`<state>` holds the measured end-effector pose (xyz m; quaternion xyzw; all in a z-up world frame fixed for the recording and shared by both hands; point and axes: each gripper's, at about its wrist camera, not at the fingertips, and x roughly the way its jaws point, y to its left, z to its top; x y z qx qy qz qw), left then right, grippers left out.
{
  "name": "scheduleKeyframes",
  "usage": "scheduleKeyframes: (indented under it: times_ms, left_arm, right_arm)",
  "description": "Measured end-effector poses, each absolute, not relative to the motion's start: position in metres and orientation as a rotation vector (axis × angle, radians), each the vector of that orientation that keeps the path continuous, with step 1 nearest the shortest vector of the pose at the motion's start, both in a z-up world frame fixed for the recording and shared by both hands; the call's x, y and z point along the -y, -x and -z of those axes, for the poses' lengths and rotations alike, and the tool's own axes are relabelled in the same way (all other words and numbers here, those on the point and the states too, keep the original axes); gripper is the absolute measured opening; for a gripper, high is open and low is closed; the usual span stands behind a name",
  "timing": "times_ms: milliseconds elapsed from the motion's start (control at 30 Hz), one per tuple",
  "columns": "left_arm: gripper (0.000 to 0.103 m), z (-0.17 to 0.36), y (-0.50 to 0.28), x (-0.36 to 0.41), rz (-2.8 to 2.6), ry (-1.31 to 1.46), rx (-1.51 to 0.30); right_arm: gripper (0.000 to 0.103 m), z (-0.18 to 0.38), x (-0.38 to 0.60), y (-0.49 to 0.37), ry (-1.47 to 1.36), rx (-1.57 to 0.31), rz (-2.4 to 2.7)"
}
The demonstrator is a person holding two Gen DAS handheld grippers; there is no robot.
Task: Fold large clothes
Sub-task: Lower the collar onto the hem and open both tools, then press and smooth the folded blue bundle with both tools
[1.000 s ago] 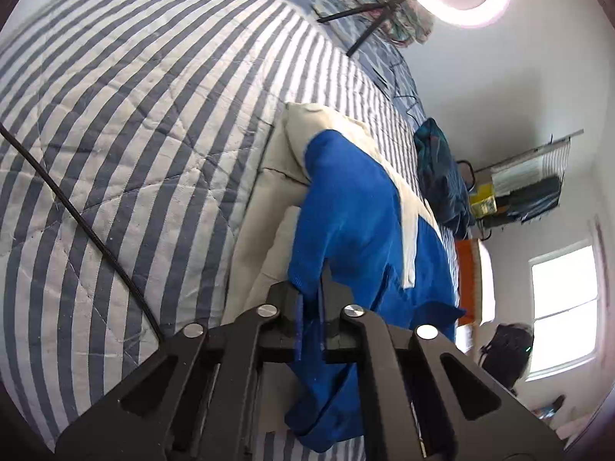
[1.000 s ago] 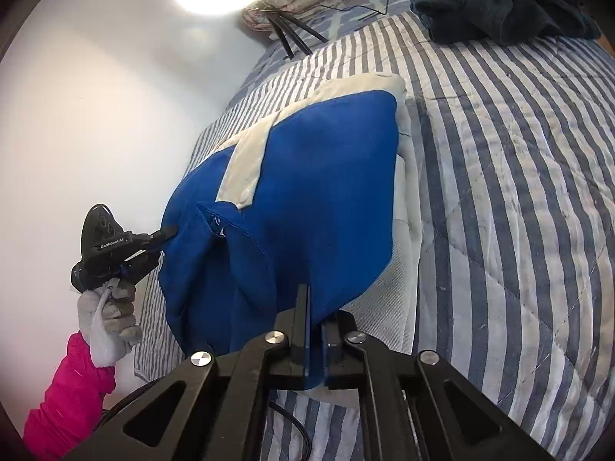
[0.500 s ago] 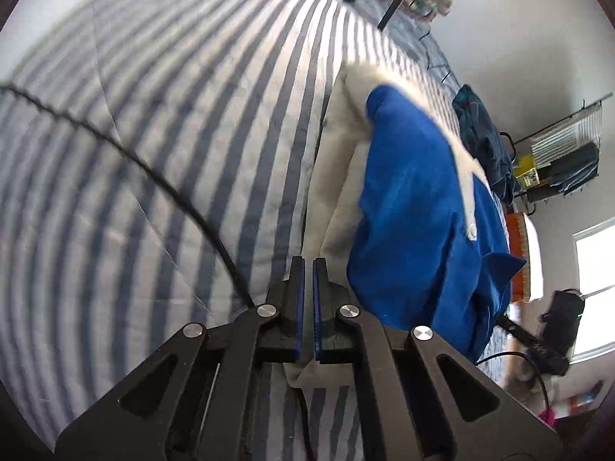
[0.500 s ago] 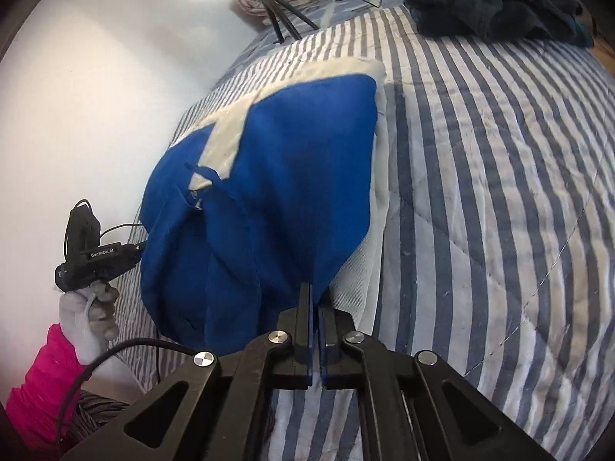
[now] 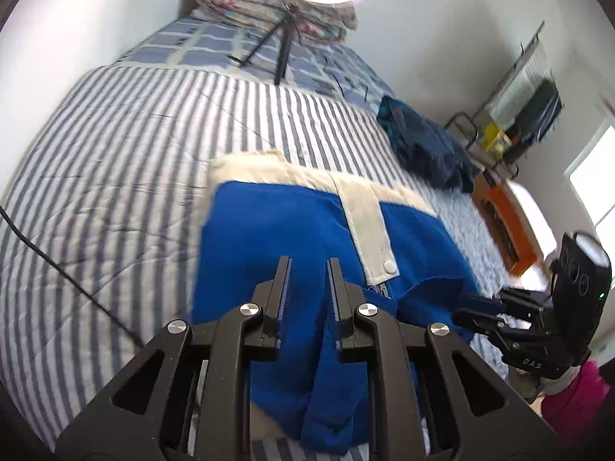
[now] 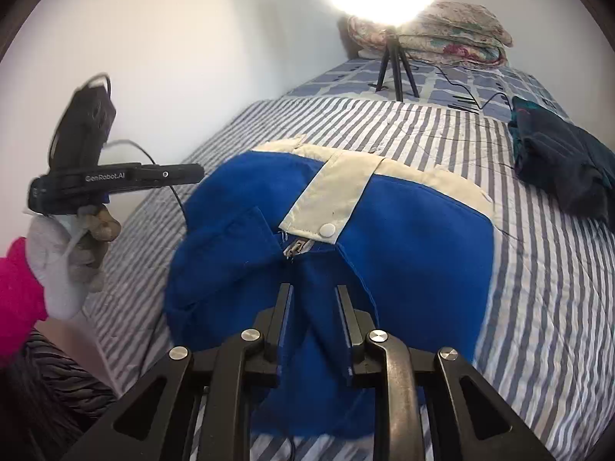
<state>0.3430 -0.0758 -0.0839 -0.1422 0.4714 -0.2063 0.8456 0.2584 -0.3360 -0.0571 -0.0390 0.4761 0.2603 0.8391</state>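
A blue jacket (image 6: 415, 246) with cream trim, a snap tab and a zipper lies folded on the striped bed (image 6: 538, 326). In the left wrist view the jacket (image 5: 276, 230) lies just beyond my left gripper (image 5: 308, 261). That gripper's jaws are opening, and blue cloth shows in the gap without being pinched. My right gripper (image 6: 313, 288) hovers over the jacket's near edge by the collar, its jaws opening too, pads off the cloth. Each gripper shows in the other's view: right gripper (image 5: 459, 309), left gripper (image 6: 198, 171) in a gloved hand (image 6: 73, 253).
A ring light on a tripod (image 6: 392, 65) stands at the head of the bed before folded floral quilts (image 6: 434, 34). A dark clothing pile (image 6: 557, 169) lies right of the jacket. A black cable (image 5: 57, 269) crosses the bed on the left. A rack (image 5: 519, 107) stands off the bed.
A second ago both grippers were shut on the jacket's blue edge. They let it go, rolled upright and drew back and up, and their jaws now stand apart. The jacket lies folded.
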Motion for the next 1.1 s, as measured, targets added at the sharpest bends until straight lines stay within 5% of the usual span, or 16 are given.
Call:
scheduleKeyframes:
  times_ms: [333,533,600,1100]
  left_arm:
    - [0.014,0.134,-0.359,0.068,0.405,0.335,-1.129]
    - [0.020,0.086,-0.375,0.072,0.409,0.275,-1.016]
    - [0.025,0.075,-0.389,0.080,0.410,0.269,-0.989]
    - [0.027,0.161,-0.432,0.100,0.391,0.095,-1.076]
  right_arm:
    - [0.019,0.088,0.358,-0.294,-0.073,-1.147,-0.471]
    - [0.034,0.038,0.359,-0.307,0.013,-0.964,-0.429]
    - [0.045,0.029,0.360,-0.315,0.016,-0.920,-0.415]
    - [0.040,0.116,0.373,-0.371,0.090,-1.051,-0.370]
